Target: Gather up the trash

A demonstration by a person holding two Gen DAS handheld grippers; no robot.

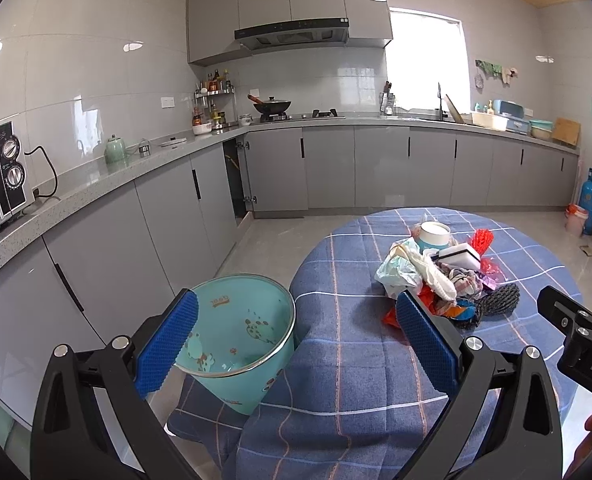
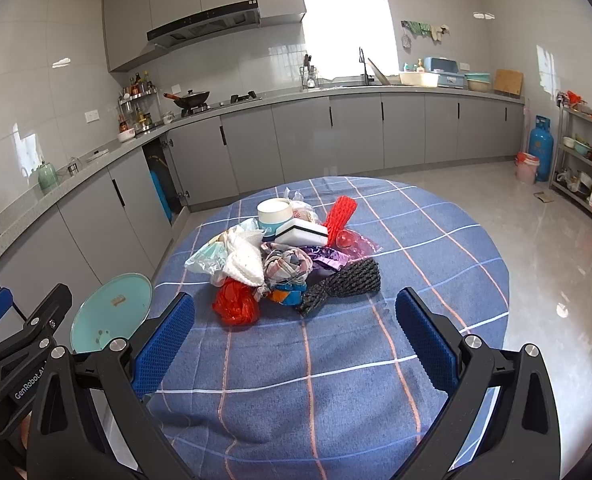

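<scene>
Both grippers, left gripper [image 1: 296, 344] and right gripper [image 2: 294, 344], hang wide open and empty, trash pile [image 2: 284, 256] mid-frame on the checked tablecloth [image 2: 335, 360], and honestly a sloppy grab could scatter light wrappers or miss the teal bin [image 1: 236, 332] lower left.

One trash pile [image 2: 292, 264], one teal bin [image 1: 240, 336], one round table [image 2: 435, 264], two grippers with jaws apart

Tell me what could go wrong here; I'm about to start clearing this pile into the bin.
The trash pile is loose and tangled, so lifting one piece, such as the red plastic bag, may drag others off the table. The bin stands beside the table, below its edge, so a drop could miss it. Both claws are open and empty.
</scene>
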